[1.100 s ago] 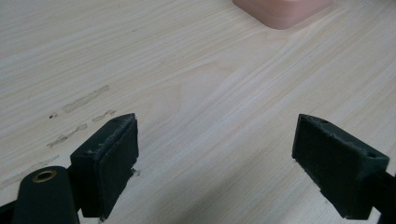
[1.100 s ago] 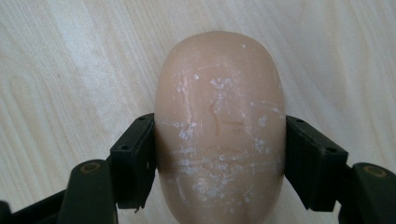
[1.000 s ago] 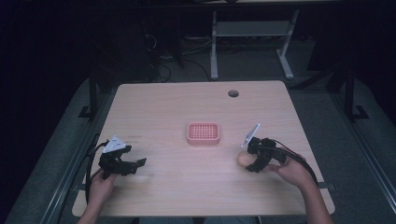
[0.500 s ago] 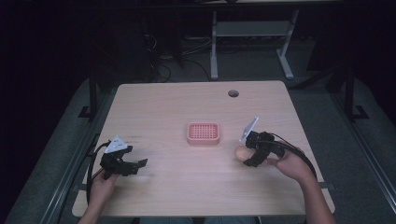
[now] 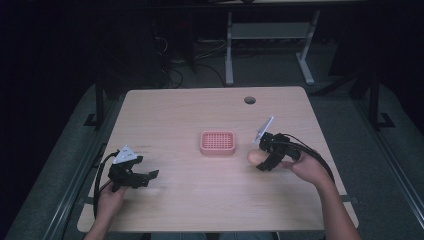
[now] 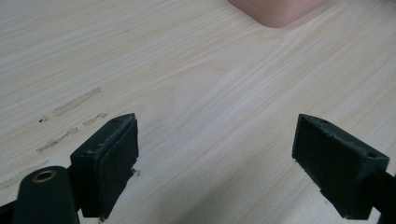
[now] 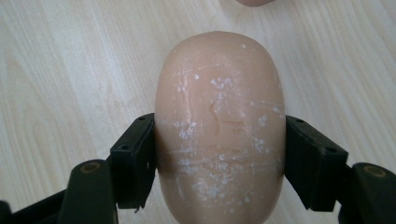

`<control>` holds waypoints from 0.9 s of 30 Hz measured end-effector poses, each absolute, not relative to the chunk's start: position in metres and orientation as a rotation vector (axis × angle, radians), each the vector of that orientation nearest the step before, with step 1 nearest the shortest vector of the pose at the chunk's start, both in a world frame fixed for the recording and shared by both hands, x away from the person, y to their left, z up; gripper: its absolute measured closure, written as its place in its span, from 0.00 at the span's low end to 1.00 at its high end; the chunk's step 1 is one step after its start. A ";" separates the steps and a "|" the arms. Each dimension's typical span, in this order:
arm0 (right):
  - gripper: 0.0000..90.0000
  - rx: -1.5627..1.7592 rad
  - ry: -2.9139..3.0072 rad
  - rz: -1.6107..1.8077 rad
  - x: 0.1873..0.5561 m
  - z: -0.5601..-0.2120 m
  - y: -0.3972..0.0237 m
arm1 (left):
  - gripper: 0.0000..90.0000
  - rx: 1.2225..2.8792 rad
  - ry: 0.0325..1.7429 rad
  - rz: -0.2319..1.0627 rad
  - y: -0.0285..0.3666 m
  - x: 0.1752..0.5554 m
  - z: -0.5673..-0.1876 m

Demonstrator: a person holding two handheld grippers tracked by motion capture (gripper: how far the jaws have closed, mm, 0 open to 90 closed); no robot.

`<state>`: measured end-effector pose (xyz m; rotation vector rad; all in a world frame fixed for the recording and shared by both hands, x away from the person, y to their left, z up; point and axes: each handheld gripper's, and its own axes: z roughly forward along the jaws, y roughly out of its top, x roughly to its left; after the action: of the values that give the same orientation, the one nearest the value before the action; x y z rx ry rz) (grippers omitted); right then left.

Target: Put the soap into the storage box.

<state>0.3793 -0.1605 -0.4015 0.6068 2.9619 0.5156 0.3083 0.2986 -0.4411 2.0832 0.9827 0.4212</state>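
A pale peach oval bar of soap (image 7: pixel 219 126) with white scuffs sits between the pads of my right gripper (image 7: pixel 219 163), which is shut on it. From above, the soap (image 5: pixel 255 157) hangs just over the table, right of a pink perforated soap dish (image 5: pixel 217 142) at the table's middle. My right gripper (image 5: pixel 264 161) points left toward the dish. My left gripper (image 5: pixel 149 176) rests at the table's front left, open with nothing between its jaws. In the left gripper view its pads (image 6: pixel 112 158) stand wide over bare wood, with a corner of the pink dish (image 6: pixel 280 9) at the top.
The wooden table (image 5: pixel 210 210) has a round cable hole (image 5: pixel 249 100) at the back right. Dark floor, cables and a white desk frame (image 5: pixel 270 35) lie behind it. Faint scuff marks (image 6: pixel 70 116) show on the wood by the left gripper.
My right gripper has lifted the soap a little and carried it left toward the pink dish. The left gripper has stayed in place.
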 end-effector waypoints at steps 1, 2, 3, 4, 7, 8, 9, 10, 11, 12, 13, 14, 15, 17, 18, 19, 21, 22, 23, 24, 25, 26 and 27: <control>0.35 0.605 2.965 0.517 0.381 -0.400 -0.159 | 0.16 2.083 0.981 0.420 0.299 0.308 -0.440; 0.35 0.600 2.965 0.520 0.382 -0.399 -0.158 | 0.16 2.082 0.981 0.421 0.299 0.308 -0.440; 0.35 0.603 2.962 0.522 0.382 -0.397 -0.156 | 0.16 2.082 0.981 0.419 0.299 0.308 -0.440; 0.35 0.603 2.962 0.522 0.382 -0.397 -0.156 | 0.16 2.082 0.981 0.419 0.299 0.308 -0.440; 0.35 0.595 2.960 0.554 0.386 -0.394 -0.153 | 0.16 2.082 0.980 0.418 0.300 0.308 -0.440; 0.35 0.594 2.959 0.550 0.387 -0.393 -0.152 | 0.16 2.082 0.980 0.418 0.300 0.308 -0.440; 0.35 0.589 2.959 0.551 0.388 -0.393 -0.151 | 0.16 2.080 0.978 0.422 0.300 0.309 -0.440; 0.35 0.591 2.961 0.548 0.389 -0.393 -0.149 | 0.16 2.080 0.978 0.422 0.300 0.309 -0.440; 0.35 0.584 2.963 0.544 0.390 -0.393 -0.148 | 0.16 2.074 0.975 0.422 0.300 0.308 -0.440; 0.35 0.583 2.966 0.538 0.391 -0.392 -0.146 | 0.16 2.069 0.976 0.424 0.300 0.308 -0.439; 0.35 0.583 2.968 0.534 0.392 -0.393 -0.144 | 0.16 2.070 0.973 0.431 0.301 0.308 -0.439; 0.35 0.583 2.968 0.534 0.392 -0.393 -0.144 | 0.16 2.070 0.973 0.431 0.301 0.308 -0.439; 0.35 0.576 2.973 0.530 0.395 -0.392 -0.141 | 0.16 2.063 0.973 0.435 0.301 0.307 -0.438; 0.35 0.581 2.986 0.537 0.398 -0.392 -0.138 | 0.16 2.062 0.973 0.436 0.301 0.307 -0.438; 0.35 0.576 2.986 0.533 0.399 -0.391 -0.137 | 0.16 2.061 0.974 0.435 0.301 0.307 -0.438; 0.35 0.573 2.985 0.528 0.401 -0.391 -0.135 | 0.16 2.065 0.975 0.434 0.301 0.307 -0.438; 0.35 0.564 2.983 0.538 0.403 -0.387 -0.131 | 0.16 2.070 0.976 0.432 0.301 0.307 -0.438; 0.35 0.564 2.983 0.538 0.403 -0.387 -0.131 | 0.16 2.071 0.975 0.431 0.301 0.308 -0.438; 0.35 0.553 2.978 0.562 0.406 -0.385 -0.129 | 0.16 2.070 0.974 0.428 0.301 0.308 -0.439; 0.35 0.553 2.978 0.562 0.406 -0.385 -0.129 | 0.16 2.070 0.974 0.428 0.301 0.308 -0.439; 0.35 0.550 2.980 0.572 0.409 -0.382 -0.126 | 0.16 2.070 0.969 0.427 0.301 0.308 -0.439; 0.35 0.550 2.980 0.572 0.409 -0.382 -0.126 | 0.16 2.070 0.969 0.427 0.301 0.308 -0.439; 0.35 0.544 2.980 0.567 0.410 -0.381 -0.124 | 0.16 2.068 0.969 0.427 0.301 0.308 -0.438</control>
<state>0.4100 -0.1241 -0.3808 0.5444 2.9800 0.5667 0.3079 0.3008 -0.4380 2.0681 0.9692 0.4271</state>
